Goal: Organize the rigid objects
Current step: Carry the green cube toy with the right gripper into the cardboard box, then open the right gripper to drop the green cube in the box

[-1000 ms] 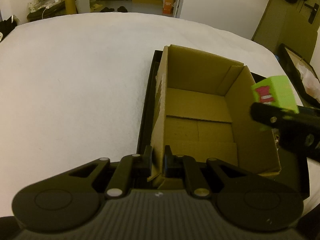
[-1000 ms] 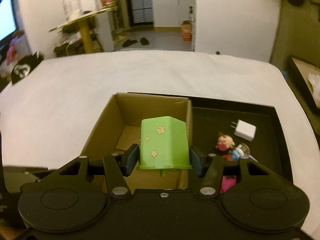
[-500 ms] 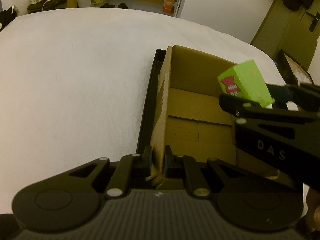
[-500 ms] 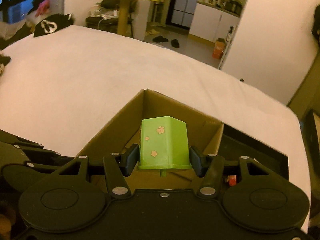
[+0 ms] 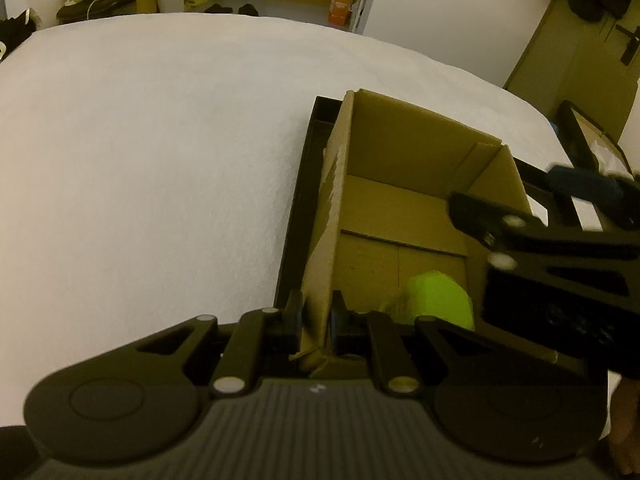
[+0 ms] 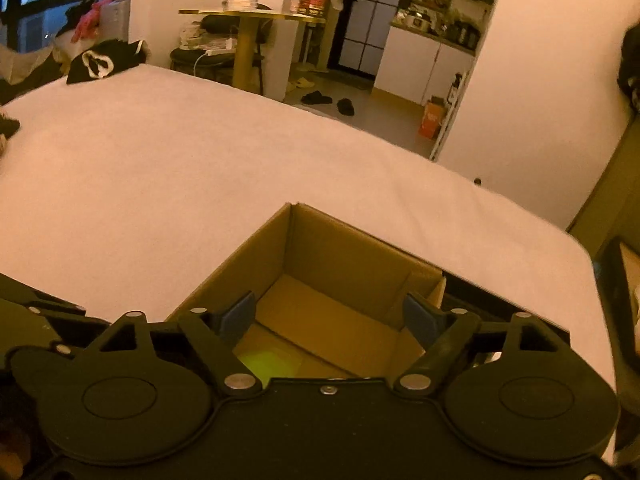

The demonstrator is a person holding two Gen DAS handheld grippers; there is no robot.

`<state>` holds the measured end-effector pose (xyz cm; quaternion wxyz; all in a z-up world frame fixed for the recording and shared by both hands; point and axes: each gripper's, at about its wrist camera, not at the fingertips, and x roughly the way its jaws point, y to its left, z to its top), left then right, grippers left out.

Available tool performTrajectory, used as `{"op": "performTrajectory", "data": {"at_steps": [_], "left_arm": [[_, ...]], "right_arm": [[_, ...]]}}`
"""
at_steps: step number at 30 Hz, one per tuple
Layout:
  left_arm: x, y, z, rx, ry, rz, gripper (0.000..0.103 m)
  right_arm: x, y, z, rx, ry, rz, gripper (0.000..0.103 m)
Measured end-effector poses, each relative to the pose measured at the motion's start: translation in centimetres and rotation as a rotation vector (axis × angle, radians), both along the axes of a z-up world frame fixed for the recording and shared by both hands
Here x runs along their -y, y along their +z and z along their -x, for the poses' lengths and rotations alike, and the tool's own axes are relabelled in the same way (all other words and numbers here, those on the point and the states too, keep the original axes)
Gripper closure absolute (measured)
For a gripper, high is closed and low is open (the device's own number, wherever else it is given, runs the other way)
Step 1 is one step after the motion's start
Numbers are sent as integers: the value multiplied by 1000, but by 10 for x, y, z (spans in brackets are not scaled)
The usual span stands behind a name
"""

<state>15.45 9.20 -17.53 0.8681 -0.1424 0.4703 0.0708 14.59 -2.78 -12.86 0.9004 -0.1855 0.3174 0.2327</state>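
Observation:
An open cardboard box (image 5: 404, 216) stands in a black tray (image 5: 298, 216) on the white bed. A green plastic block (image 5: 436, 298) lies blurred on the box floor near its front wall; it also shows in the right wrist view (image 6: 268, 362). My left gripper (image 5: 317, 316) is shut on the box's left wall near the front corner. My right gripper (image 6: 332, 312) is open and empty above the box (image 6: 340, 280); it also shows at the right of the left wrist view (image 5: 560, 216).
The white bed cover (image 5: 140, 160) spreads left and behind the box. A dark framed tray (image 5: 584, 136) lies off the bed's right edge. A round yellow table (image 6: 248, 16) with a jar stands beyond the bed.
My right gripper moved over the box and opened. The green block left its fingers and now lies inside the box. My left gripper kept its hold on the box wall.

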Motion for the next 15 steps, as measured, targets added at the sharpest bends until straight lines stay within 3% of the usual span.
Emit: {"op": "performTrajectory", "data": {"at_steps": [15], "left_arm": [[11,3,-1,-8,5,-53,91]], "right_arm": [[81,2,11,-67,-220,-147,19]]}}
